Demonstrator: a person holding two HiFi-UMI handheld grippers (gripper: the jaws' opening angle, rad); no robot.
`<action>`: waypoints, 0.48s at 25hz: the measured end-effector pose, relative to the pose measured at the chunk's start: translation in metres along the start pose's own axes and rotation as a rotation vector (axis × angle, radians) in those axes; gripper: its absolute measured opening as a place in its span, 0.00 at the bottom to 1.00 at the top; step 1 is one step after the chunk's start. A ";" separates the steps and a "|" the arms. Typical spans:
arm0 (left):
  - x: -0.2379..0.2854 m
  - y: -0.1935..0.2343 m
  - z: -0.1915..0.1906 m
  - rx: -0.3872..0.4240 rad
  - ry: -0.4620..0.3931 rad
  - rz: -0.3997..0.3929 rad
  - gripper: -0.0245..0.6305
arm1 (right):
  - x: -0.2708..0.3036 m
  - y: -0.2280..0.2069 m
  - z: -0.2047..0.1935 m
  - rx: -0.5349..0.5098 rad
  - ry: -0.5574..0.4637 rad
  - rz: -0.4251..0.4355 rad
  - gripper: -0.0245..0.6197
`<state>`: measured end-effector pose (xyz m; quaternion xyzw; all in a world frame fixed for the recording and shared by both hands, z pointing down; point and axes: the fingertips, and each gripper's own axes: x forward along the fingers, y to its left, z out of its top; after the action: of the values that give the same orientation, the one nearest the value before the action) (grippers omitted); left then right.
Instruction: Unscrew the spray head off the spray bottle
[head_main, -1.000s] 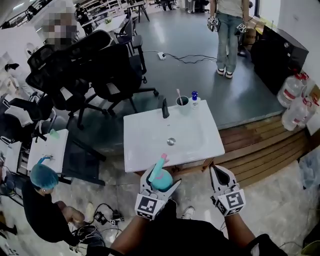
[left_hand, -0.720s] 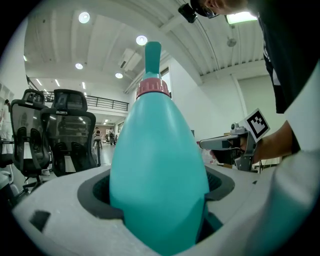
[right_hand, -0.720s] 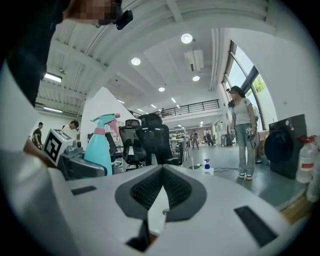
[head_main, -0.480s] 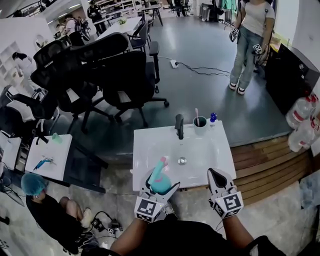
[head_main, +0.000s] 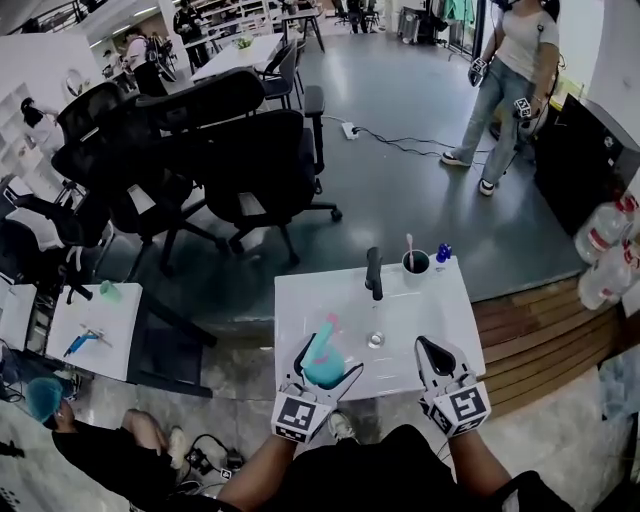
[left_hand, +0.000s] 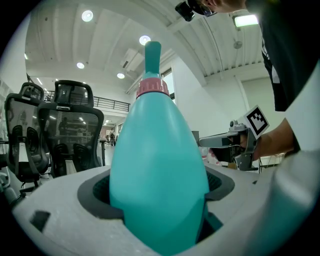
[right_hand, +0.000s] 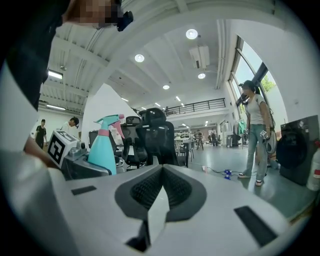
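Both grippers now reach the near edge of the white sink (head_main: 450, 315), previously short of it. Left gripper (head_main: 322, 364) clamps the teal spray bottle (left_hand: 159, 165), spray head (left_hand: 152, 65) attached. Right gripper (head_main: 430, 350): jaws closed, empty. Cup (head_main: 416, 265) beside the faucet (head_main: 373, 272) holds a white stick (head_main: 410, 243).

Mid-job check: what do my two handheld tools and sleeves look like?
Both the left tool and right tool have white, pointed shells with dark ribbed pads inside. Each carries a white cube printed with black square markers. No cables show. The person wears a dark top; forearms are uncovered.
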<state>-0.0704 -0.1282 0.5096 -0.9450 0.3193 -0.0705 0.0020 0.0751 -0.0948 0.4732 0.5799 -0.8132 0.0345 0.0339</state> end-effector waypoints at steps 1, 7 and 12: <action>0.003 0.004 0.001 -0.003 0.001 0.001 0.72 | 0.004 0.001 0.002 0.002 -0.002 0.006 0.05; 0.019 0.006 0.001 0.035 0.031 0.014 0.72 | 0.018 0.000 0.014 0.020 -0.004 0.092 0.05; 0.036 0.005 0.000 0.022 0.065 0.073 0.72 | 0.023 -0.002 0.021 0.034 -0.003 0.202 0.05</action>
<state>-0.0451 -0.1535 0.5139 -0.9299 0.3526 -0.1047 0.0044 0.0694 -0.1190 0.4548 0.4956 -0.8669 0.0504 0.0192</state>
